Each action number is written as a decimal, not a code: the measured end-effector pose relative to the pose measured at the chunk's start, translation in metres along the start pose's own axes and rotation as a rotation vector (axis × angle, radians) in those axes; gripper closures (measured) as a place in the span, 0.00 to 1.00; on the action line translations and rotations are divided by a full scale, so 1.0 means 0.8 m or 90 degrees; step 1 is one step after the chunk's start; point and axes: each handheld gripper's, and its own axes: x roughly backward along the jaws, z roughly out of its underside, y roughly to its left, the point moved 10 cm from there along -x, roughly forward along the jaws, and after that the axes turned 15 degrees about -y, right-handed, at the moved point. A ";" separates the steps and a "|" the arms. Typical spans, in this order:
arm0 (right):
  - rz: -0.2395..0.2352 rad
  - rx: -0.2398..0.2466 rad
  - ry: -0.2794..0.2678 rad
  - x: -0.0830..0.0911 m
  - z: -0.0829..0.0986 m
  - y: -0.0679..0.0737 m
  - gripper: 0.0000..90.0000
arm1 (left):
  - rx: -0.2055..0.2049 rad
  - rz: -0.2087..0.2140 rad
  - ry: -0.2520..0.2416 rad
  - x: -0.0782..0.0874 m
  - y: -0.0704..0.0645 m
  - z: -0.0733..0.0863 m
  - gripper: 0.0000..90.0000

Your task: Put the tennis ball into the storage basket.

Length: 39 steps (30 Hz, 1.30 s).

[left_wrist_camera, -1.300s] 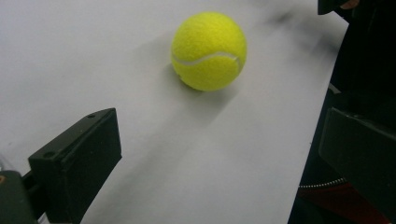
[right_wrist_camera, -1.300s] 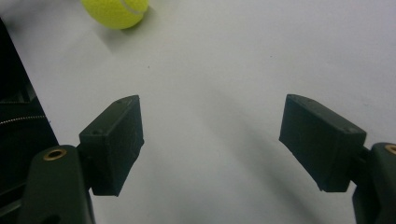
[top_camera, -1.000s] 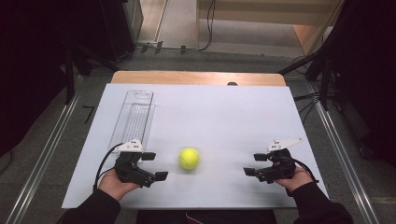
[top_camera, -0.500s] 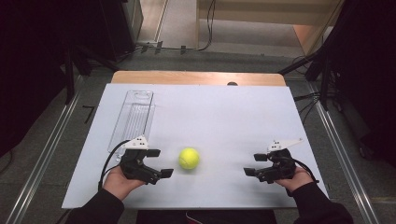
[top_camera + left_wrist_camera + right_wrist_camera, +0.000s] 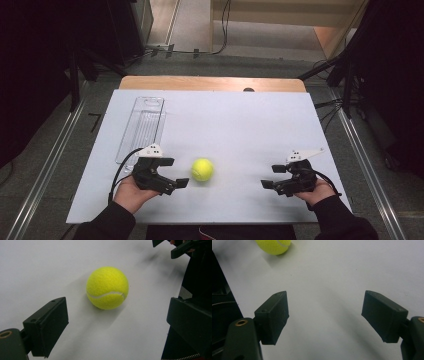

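High view: left tongs point(image 5: 172, 175), jaws spread, sit just beside the tennis ball point(image 5: 202, 169), lined up to take it; right tongs point(image 5: 272, 176) rest well apart, out of the way.

Left gripper view: ball point(image 5: 107, 287) lies just ahead of the 2 parted jaws, untouched.

Right gripper view: jaws released, nothing between; ball point(image 5: 273, 246) far off.

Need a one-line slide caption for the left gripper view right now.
Open left gripper approaching a yellow tennis ball resting on the white table, ball not yet between its fingers.
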 end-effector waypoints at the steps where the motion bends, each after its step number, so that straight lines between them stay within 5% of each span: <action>1: 0.000 0.000 0.000 0.000 0.000 0.000 0.22 | 0.000 0.000 0.000 0.000 0.000 0.000 0.05; 39: 0.000 0.000 0.005 0.000 0.002 0.000 0.22 | -0.014 -0.008 0.000 -0.040 0.000 -0.023 0.05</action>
